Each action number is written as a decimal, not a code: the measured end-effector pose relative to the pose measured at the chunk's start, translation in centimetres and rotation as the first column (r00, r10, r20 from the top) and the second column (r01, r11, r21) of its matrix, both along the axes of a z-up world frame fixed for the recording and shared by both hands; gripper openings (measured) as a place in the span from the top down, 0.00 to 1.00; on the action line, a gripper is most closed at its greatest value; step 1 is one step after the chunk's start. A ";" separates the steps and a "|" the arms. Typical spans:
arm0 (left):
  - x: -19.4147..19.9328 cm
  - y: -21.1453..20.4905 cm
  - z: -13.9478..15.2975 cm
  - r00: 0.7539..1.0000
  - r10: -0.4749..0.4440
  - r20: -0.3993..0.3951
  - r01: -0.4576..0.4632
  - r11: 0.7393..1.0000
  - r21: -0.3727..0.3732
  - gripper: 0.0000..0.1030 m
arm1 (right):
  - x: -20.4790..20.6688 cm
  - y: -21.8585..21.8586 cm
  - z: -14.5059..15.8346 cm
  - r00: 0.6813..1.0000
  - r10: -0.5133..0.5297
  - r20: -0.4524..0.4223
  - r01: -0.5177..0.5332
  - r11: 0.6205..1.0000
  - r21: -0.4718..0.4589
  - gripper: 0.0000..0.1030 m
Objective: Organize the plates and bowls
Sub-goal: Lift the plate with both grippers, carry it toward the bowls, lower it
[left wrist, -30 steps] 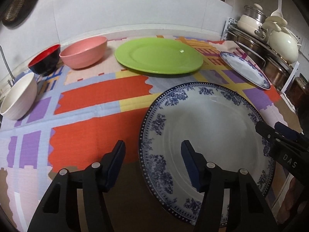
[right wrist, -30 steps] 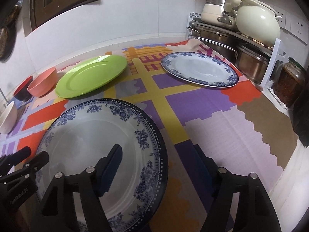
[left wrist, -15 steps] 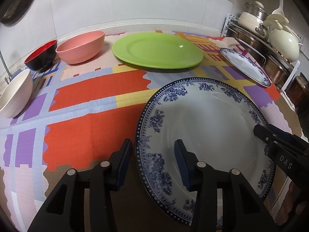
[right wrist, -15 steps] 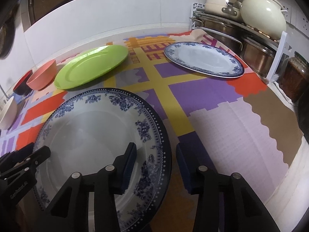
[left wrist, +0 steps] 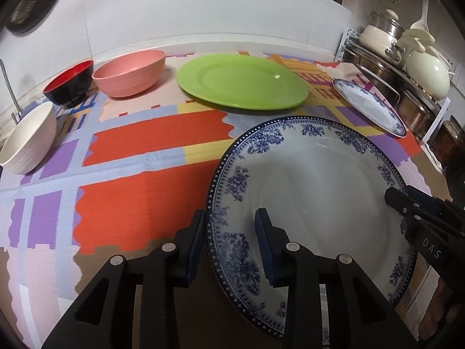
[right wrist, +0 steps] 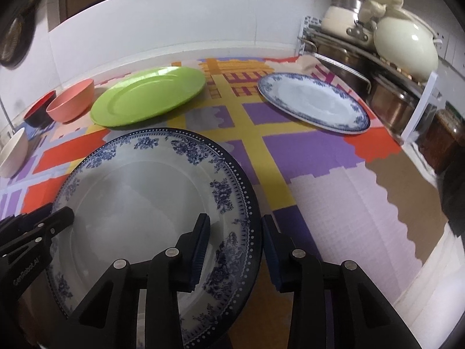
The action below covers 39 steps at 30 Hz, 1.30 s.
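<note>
The left tool [left wrist: 229, 241] and the right tool [right wrist: 235, 241] each pinched opposite rims of the blue-patterned plate [left wrist: 314, 192] above the surface [left wrist: 139, 157].

The near plate [left wrist: 314, 192] is white with a blue floral rim and a dotted navy edge; the far plate [right wrist: 314, 101] has the same white centre and blue flowered border. The third plate [left wrist: 241, 80] is plain lime green. One bowl [left wrist: 130, 72] is salmon pink, another bowl [left wrist: 71, 83] black outside and red inside, the last bowl [left wrist: 29, 138] cream. The cloth [left wrist: 139, 157] carries blocks of orange-red, purple, yellow, pale blue, pink and brown with scalloped edges. The grippers [left wrist: 229, 238] [right wrist: 235, 238] are black with navy pads [left wrist: 263, 241].
</note>
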<state>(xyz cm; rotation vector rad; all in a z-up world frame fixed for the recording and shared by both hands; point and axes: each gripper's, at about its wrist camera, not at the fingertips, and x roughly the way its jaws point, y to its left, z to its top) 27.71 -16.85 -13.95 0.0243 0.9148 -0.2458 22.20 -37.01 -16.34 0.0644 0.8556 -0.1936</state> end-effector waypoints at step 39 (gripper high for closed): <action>-4.1 17.3 0.0 0.939 0.344 0.001 -0.343 0.937 0.066 0.66 | 3.1 17.3 0.7 0.941 0.337 -0.036 -0.334 0.940 0.069 0.64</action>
